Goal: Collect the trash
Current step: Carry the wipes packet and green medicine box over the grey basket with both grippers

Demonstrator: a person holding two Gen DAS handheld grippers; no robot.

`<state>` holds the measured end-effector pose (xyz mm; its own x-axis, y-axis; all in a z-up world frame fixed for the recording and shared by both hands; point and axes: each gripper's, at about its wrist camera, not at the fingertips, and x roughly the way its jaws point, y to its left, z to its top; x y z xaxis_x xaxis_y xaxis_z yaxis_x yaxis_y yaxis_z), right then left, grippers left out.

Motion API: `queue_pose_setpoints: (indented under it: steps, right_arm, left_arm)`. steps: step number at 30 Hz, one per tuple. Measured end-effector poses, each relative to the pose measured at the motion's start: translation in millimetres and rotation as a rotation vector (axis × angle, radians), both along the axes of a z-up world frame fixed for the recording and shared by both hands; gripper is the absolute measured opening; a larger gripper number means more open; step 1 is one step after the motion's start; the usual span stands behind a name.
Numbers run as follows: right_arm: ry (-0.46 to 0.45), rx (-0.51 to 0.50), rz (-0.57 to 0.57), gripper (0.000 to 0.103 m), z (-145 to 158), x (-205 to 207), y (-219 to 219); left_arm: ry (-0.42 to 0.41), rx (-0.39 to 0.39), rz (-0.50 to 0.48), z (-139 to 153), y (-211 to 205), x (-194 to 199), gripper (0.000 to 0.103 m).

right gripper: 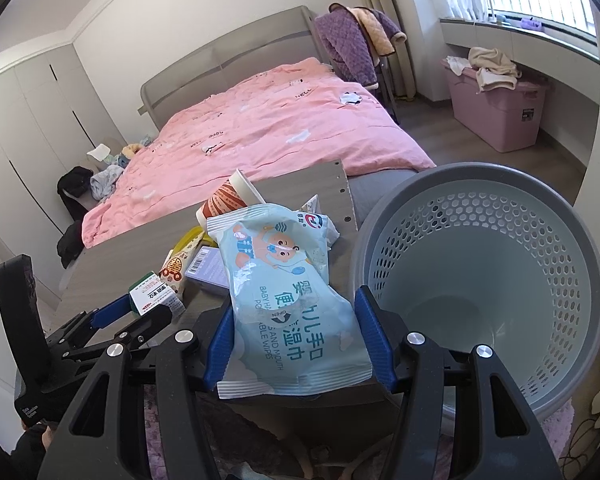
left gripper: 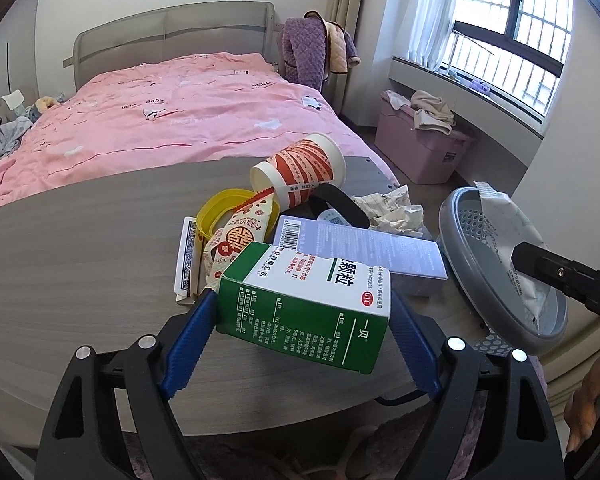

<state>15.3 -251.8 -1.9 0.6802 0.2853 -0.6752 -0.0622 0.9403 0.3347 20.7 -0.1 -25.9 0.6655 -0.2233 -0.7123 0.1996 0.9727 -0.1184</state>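
My left gripper (left gripper: 302, 305) is shut on a green and white medicine box (left gripper: 300, 296), held tilted just above the grey wooden table (left gripper: 80, 260). My right gripper (right gripper: 296, 308) is shut on a light blue pack of baby wipes (right gripper: 288, 280), held beside the rim of the grey perforated bin (right gripper: 380, 216), which looks bare inside. On the table lie a red and white paper cup (left gripper: 300, 168) on its side, a yellow ring lid (left gripper: 216, 212), a red-printed wrapper (left gripper: 244, 232), a lavender box (left gripper: 360, 244), crumpled paper (left gripper: 392, 208) and a blue-patterned card pack (left gripper: 186, 256).
A bed with a pink cover (left gripper: 180, 112) stands behind the table. A pink storage box (left gripper: 424, 148) with clothes on it sits under the window. A chair draped with purple clothing (left gripper: 308, 48) is at the bed's far corner. The bin (left gripper: 460, 240) is off the table's right end.
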Motion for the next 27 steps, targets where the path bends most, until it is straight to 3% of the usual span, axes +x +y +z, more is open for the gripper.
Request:
queue_pose_setpoints:
  steps: [18,27]
  right_arm:
    - [-0.011,-0.003,-0.024,0.056,6.6,-13.5,-23.6]
    - [-0.024,-0.028,-0.083,0.056,14.4,-24.0,-54.0]
  left_arm:
    - [-0.068,0.003,-0.013,31.5,-21.7,-16.1,0.081]
    - [-0.088,-0.005,-0.089,44.9,-66.6,-10.8,0.081]
